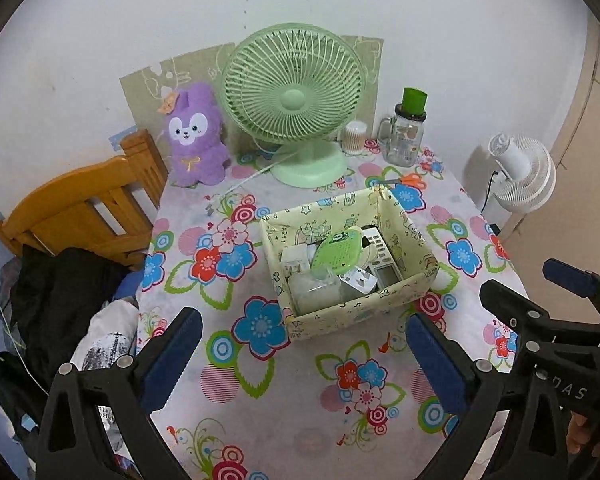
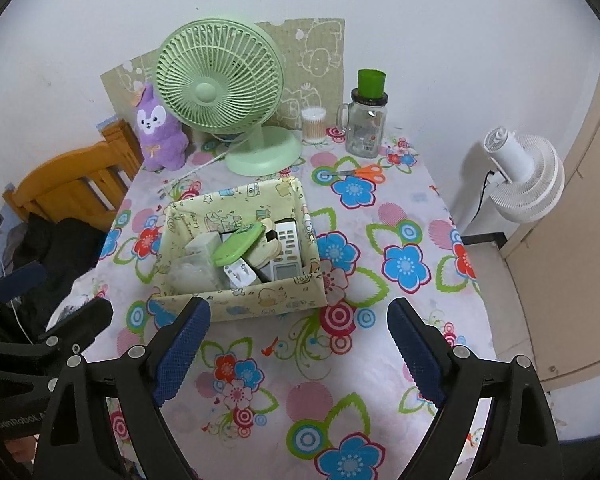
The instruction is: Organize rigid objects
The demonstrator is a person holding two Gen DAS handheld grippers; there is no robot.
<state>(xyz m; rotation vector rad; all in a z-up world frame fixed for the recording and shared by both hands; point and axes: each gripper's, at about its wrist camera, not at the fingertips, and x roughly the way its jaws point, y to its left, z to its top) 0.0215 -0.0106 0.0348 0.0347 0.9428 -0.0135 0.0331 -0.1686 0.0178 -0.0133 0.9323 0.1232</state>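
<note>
While the left gripper [image 1: 300, 356] hangs wide open and empty, the fabric box [image 1: 384, 312] sits just beyond its fingertips, packed with a green plastic case [image 1: 336, 250], remote [image 1: 384, 258] and plugs.

From the right wrist, the right gripper [image 2: 296, 350] gapes empty too; orange scissors [image 2: 360, 173] lie behind the box, handles rightward, nearer this hand.

Black tongs [image 1: 300, 356] with textured blue pads [image 1: 172, 356].
</note>
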